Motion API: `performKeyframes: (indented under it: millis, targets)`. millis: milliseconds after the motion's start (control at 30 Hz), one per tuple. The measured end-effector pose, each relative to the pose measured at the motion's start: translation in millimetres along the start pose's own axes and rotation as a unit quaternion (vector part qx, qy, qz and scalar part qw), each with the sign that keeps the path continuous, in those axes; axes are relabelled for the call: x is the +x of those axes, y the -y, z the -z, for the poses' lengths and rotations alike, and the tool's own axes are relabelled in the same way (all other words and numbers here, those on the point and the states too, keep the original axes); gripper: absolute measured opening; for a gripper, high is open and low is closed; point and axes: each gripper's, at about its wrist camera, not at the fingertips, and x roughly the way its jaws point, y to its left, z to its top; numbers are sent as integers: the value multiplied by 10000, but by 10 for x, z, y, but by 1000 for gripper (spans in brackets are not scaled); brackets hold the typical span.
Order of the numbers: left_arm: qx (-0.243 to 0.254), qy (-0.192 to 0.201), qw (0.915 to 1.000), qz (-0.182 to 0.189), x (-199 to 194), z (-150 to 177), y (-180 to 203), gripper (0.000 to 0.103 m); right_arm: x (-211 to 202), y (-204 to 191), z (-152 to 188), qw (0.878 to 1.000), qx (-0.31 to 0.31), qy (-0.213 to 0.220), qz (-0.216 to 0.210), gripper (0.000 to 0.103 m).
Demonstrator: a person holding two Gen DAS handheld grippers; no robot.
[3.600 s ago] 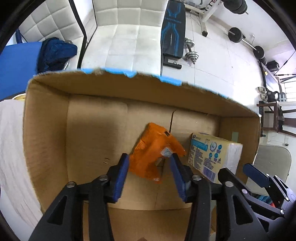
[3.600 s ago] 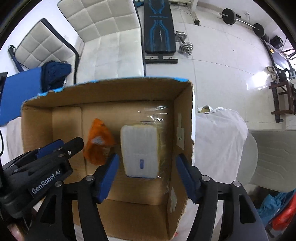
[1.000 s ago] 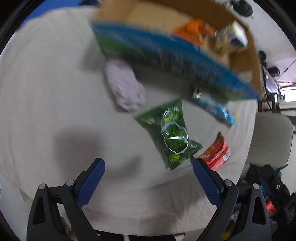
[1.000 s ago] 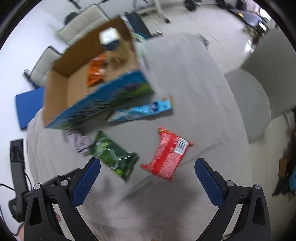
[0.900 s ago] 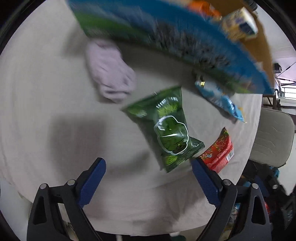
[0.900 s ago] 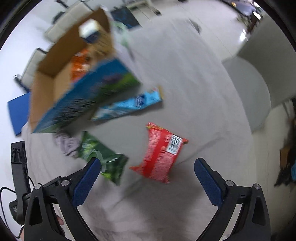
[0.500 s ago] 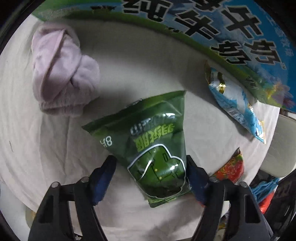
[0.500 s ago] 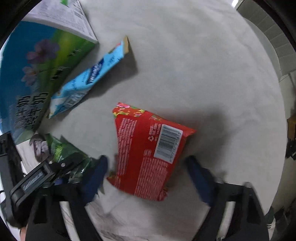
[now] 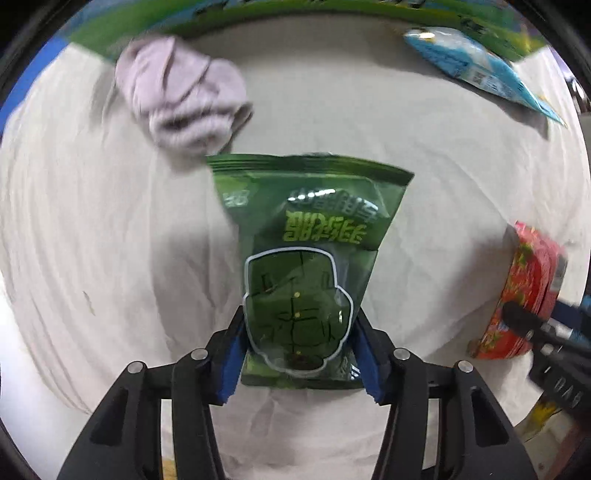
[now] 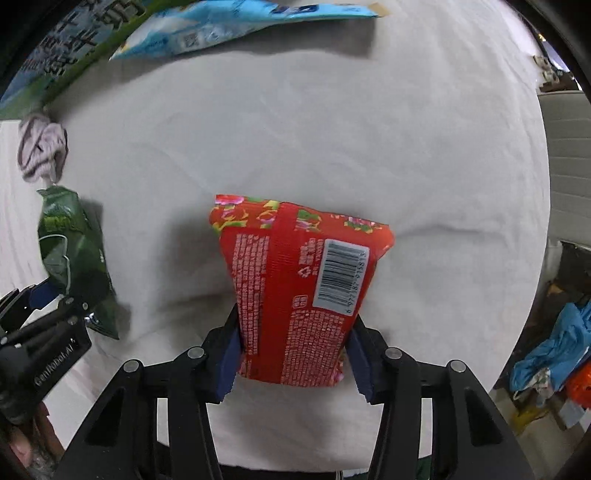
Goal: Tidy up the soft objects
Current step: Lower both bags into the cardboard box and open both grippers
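A green snack bag [image 9: 306,266] lies on the white cloth-covered table [image 9: 92,258]. My left gripper [image 9: 300,358] is shut on its near end, blue pads pressing both sides. A red snack bag [image 10: 299,288] with a barcode lies on the same cloth. My right gripper [image 10: 293,356] is shut on its near end. The green bag also shows at the left of the right wrist view [image 10: 74,258]. The red bag shows at the right of the left wrist view [image 9: 524,295]. A balled lilac sock [image 9: 181,99] lies beyond the green bag.
A light blue packet [image 9: 476,70] lies at the far right, against the printed side of the cardboard box [image 9: 295,14]. It also shows in the right wrist view [image 10: 229,26]. The table's right edge [image 10: 543,221] drops to a chair and floor clutter.
Both grippers have left the box, come down to the table and closed: the left on the green bag, the right on the red bag.
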Motion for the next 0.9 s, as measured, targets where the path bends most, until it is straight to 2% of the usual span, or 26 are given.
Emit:
performKeyframes:
  millis: [100,267,333,467,700,800,900]
  targets:
    - [-275,-18,9994,205,34,-25,-92,52,46,-40,26,9999,107,29,54,56]
    - [-344,31,9989,323,59,1,-137,51,93,-213,9,9995,-49,46,295,58]
    - [-381,53,9986,357,72,68,-370,49,106,-263,24,9993,-49,69,357,57]
    - [-405,127,9985,348,14,153,-434,42,43,-291,25,9995,2,91,318,52]
    - [-251,413,9979,434,-257,278,-353,39,-191,-242,219,9997,-121,199,-5,49]
    - [-155,734,9961,456,-542,358,-375,39,-438,-258,290,9988,-191,360,-275,49]
    - [-148,1062,9922,631,-889,405,-478,39,-839,-285,311,9960,-259,642,-560,49]
